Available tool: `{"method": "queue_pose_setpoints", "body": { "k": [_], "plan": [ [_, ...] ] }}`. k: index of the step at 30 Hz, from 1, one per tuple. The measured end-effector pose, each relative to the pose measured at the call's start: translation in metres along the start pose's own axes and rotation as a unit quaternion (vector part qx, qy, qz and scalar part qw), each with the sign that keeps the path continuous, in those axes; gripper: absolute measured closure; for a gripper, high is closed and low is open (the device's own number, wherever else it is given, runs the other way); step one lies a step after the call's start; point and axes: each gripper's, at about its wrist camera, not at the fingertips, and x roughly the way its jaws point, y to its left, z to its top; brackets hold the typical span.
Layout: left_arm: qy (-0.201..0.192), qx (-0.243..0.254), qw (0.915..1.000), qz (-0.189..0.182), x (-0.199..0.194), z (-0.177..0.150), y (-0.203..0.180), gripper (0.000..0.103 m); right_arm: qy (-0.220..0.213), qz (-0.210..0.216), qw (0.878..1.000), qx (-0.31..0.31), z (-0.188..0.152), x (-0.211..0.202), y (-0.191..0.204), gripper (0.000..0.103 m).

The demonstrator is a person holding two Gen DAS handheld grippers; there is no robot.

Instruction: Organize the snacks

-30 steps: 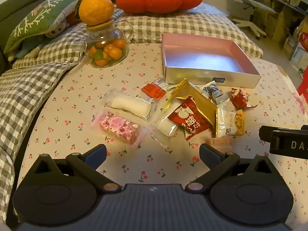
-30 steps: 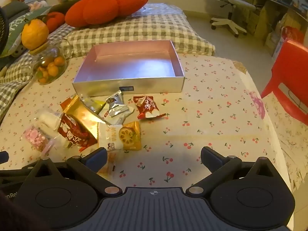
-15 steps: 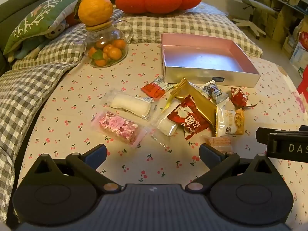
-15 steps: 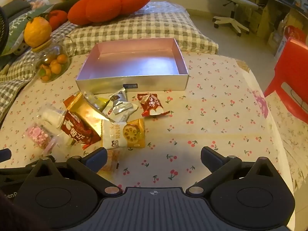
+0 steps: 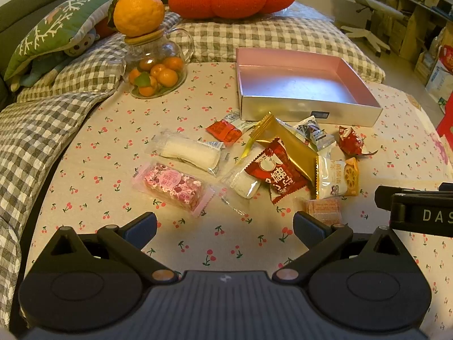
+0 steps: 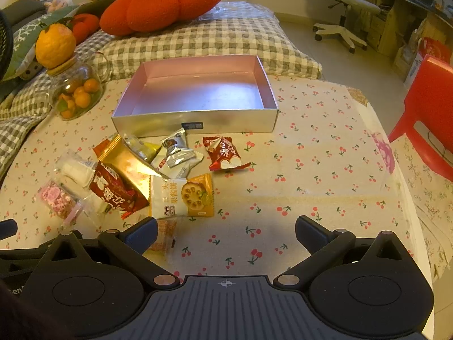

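Snacks (image 5: 283, 164); "DAS" on right tongs (image 5: 416, 212)

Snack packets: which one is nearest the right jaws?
The small orange-brown packet, beside the right gripper's left jaw; all others lie farther toward the box.

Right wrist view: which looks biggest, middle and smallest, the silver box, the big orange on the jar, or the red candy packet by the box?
Largest to smallest, as they appear:
1. Shiny silver rectangular box
2. Round bumpy orange fruit atop the glass jar
3. Red crinkly candy packet

The orange sits farther back, so its true size may be larger than it looks.
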Motion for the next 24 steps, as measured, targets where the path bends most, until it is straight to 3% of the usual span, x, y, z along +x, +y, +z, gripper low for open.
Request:
{"method": "queue_pose_setpoints", "body": {
  "k": [24],
  "plan": [
    [0.002, 0.0, 1.0, -0.001, 0.0004, -0.0015, -0.0024, 0.0, -0.002, -0.002, 1.0, -0.002, 0.0006, -0.0009, 0.0006, 0.0]
  ]
}}
